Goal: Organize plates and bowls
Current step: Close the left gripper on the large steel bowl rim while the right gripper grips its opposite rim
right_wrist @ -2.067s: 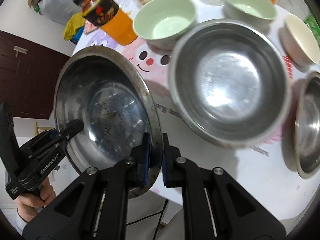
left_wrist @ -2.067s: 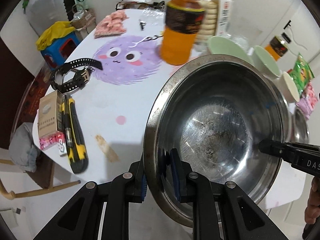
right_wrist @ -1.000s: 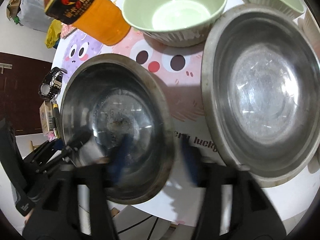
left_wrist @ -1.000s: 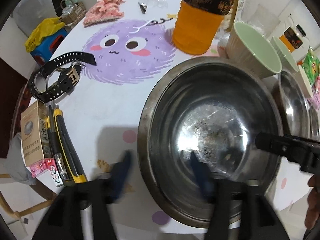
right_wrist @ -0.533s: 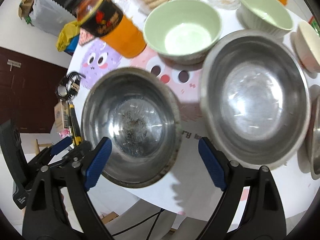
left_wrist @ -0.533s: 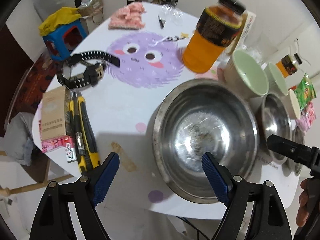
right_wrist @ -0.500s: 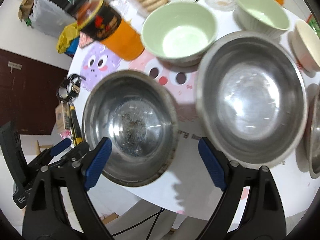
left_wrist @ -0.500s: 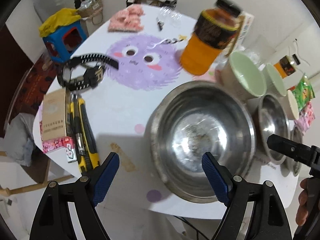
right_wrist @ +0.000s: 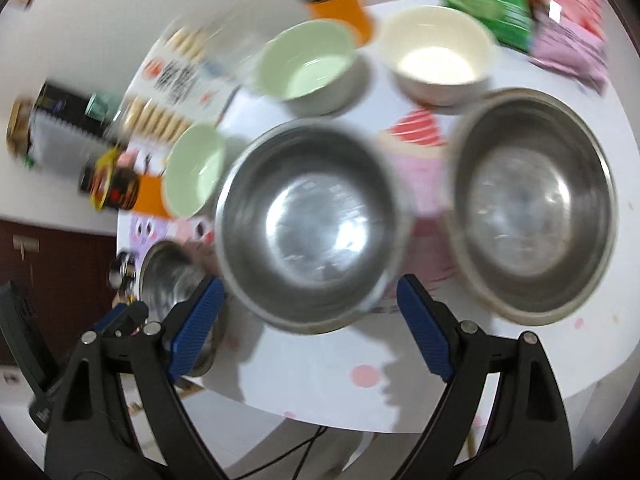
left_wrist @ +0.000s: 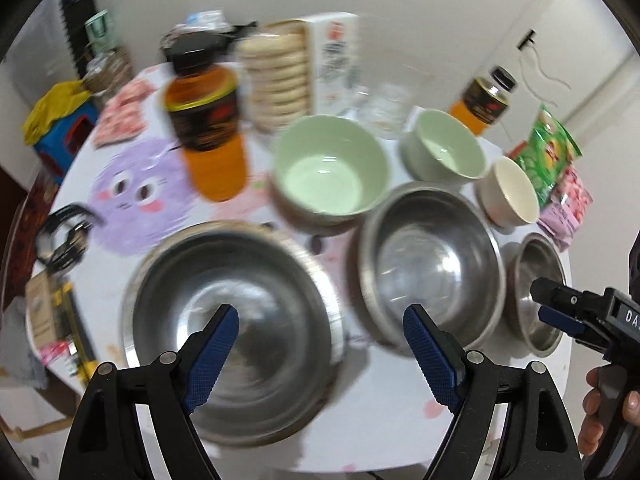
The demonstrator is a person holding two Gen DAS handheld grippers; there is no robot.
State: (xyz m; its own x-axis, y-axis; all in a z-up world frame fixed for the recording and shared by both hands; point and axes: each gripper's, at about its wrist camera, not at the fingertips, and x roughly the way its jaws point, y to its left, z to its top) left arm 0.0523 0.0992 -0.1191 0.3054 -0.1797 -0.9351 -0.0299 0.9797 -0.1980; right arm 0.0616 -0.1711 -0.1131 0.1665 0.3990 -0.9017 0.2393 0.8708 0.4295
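Observation:
A large steel bowl (left_wrist: pixel 232 312) sits on the round table near its front edge, also showing at the left of the right wrist view (right_wrist: pixel 172 276). A middle steel bowl (left_wrist: pixel 430 268) (right_wrist: pixel 316 224) and a small steel bowl (left_wrist: pixel 538 292) (right_wrist: pixel 532 208) stand to its right. Behind them are two green bowls (left_wrist: pixel 332 170) (left_wrist: pixel 444 152) and a cream bowl (left_wrist: pixel 508 192). My left gripper (left_wrist: pixel 320 340) is open and empty over the large bowl's near right side. My right gripper (right_wrist: pixel 310 320) is open and empty before the middle bowl.
An orange drink bottle (left_wrist: pixel 208 128) stands behind the large bowl, a second bottle (left_wrist: pixel 486 100) at the back right. Biscuit boxes (left_wrist: pixel 296 72), snack bags (left_wrist: pixel 552 156), a watch (left_wrist: pixel 66 236) and a yellow utility knife (left_wrist: pixel 76 336) lie around the table's edges.
Both grippers let go of the large steel bowl, which now rests on the table, and opened wide. Both have since swung to the right toward the other bowls.

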